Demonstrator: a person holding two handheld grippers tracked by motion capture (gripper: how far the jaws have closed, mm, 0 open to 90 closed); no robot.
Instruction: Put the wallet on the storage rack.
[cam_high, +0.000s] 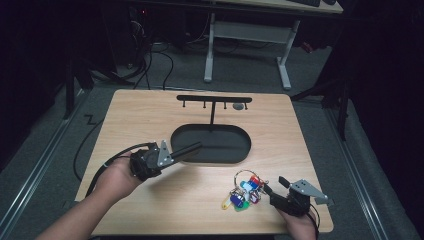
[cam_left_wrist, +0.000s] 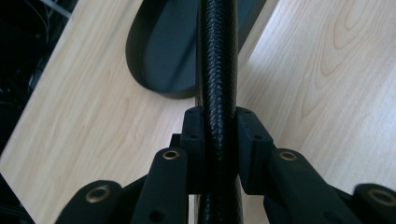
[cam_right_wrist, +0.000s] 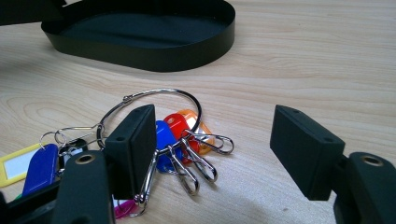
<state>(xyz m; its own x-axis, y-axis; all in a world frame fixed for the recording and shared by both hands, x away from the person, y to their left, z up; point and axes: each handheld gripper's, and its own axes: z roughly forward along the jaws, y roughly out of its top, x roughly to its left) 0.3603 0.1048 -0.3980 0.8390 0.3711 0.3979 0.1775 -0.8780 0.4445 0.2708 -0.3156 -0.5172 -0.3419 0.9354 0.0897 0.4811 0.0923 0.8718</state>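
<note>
Two hand-held grippers worked over a wooden bench, one holding a black rod, one beside a bunch of keys.

At the left, the left hand-held gripper was clamped on a black textured rod pointing toward the black oval tray at the centre. Near right, the key ring with coloured tags lay on the bench, and the right hand-held gripper stood wide open just beside it, holding nothing.
</note>
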